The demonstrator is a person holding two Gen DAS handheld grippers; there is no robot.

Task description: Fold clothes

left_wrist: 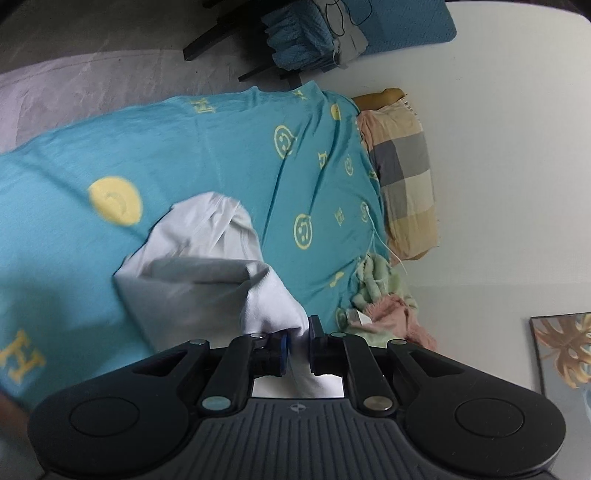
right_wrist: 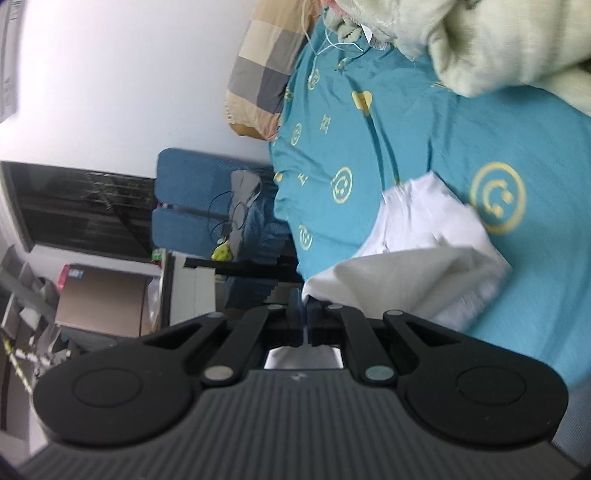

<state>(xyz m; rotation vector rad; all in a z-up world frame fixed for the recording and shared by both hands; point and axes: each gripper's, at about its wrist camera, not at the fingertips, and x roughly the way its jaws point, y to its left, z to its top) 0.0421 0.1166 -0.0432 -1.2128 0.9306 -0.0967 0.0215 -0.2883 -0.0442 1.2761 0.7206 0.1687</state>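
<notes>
Left wrist view: white garment (left_wrist: 207,258) lies partly folded on the teal bedsheet (left_wrist: 229,147), which carries yellow smiley faces and letter marks. One corner of the garment runs back into the left hand-held gripper (left_wrist: 299,347); its jaws stand narrow with the white cloth pinched between them. Beyond the garment, at the far edge of the sheet, a checked pillow (left_wrist: 402,173) in grey, cream and peach rests against the white wall (left_wrist: 498,129). Just beside the pillow, nearer the gripper, sits a crumpled green and pink blanket (left_wrist: 376,295). A blue chair (left_wrist: 369,26) with dark legs stands off the bed past the sheet's far corner. A framed picture (left_wrist: 565,350) leans at the wall on the blanket's side.

Right wrist view: same white garment (right_wrist: 424,254) on the teal bedsheet (right_wrist: 424,129), one edge lifted and drawn toward the right hand-held gripper (right_wrist: 306,317). Jaws are fully closed on that edge; cloth also shows behind them, inside the gripper frame. A large yellow smiley ring is printed on the sheet just beside the garment. Pale green blanket (right_wrist: 480,48) is heaped at the sheet's far corner, well apart from the garment. Checked pillow (right_wrist: 262,85) lies at the sheet's far edge. Blue chair (right_wrist: 207,199) and a cardboard box (right_wrist: 103,299) stand off the bed.
</notes>
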